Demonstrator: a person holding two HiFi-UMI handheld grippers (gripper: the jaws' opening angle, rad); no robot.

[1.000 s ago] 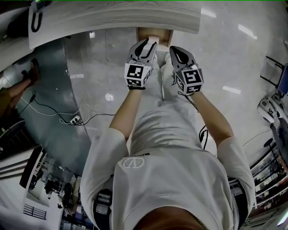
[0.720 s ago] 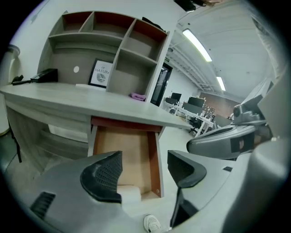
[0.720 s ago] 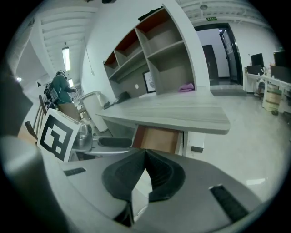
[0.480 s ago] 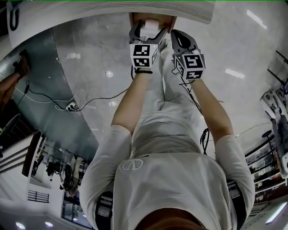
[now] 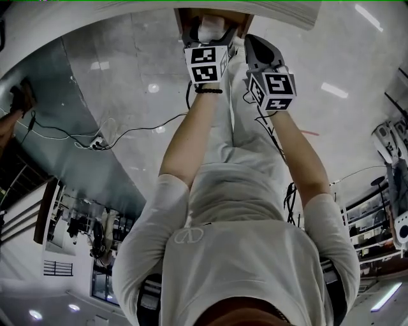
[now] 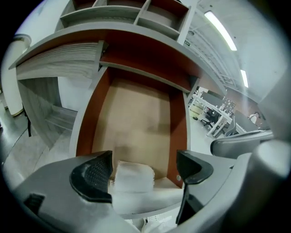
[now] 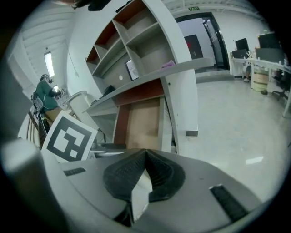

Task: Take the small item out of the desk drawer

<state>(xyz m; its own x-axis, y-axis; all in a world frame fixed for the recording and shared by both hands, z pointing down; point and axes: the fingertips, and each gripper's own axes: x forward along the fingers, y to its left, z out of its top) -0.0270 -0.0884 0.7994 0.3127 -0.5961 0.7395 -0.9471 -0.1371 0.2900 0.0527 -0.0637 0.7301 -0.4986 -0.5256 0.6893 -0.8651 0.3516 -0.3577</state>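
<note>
The desk drawer [image 6: 86, 129] stands pulled out, with red-brown walls and a tan bottom. A small white item [image 6: 132, 176] lies at its near end, just behind the front panel. My left gripper [image 6: 144, 168] is open wide and its jaws have just been opening; the white item sits between them, close to the left finger [image 6: 93, 175], and neither pad presses on it. In the head view the left gripper [image 5: 210, 38] reaches over the drawer [image 5: 185, 16] and the item [image 5: 212, 28]. My right gripper [image 7: 144, 169] is shut on nothing, beside the drawer's right side [image 5: 254, 46].
The desk top [image 6: 136, 48] overhangs the drawer, with open shelves [image 7: 136, 41] above it. A cable and power strip [image 5: 95, 144] lie on the floor to the left. A seated person [image 7: 45, 91] is far left; office desks [image 7: 261, 63] stand far right.
Both grippers have sunk toward the drawer, moving up the head view. The left jaws went from nearly closed to wide open around the white item. The right jaws stayed shut.
</note>
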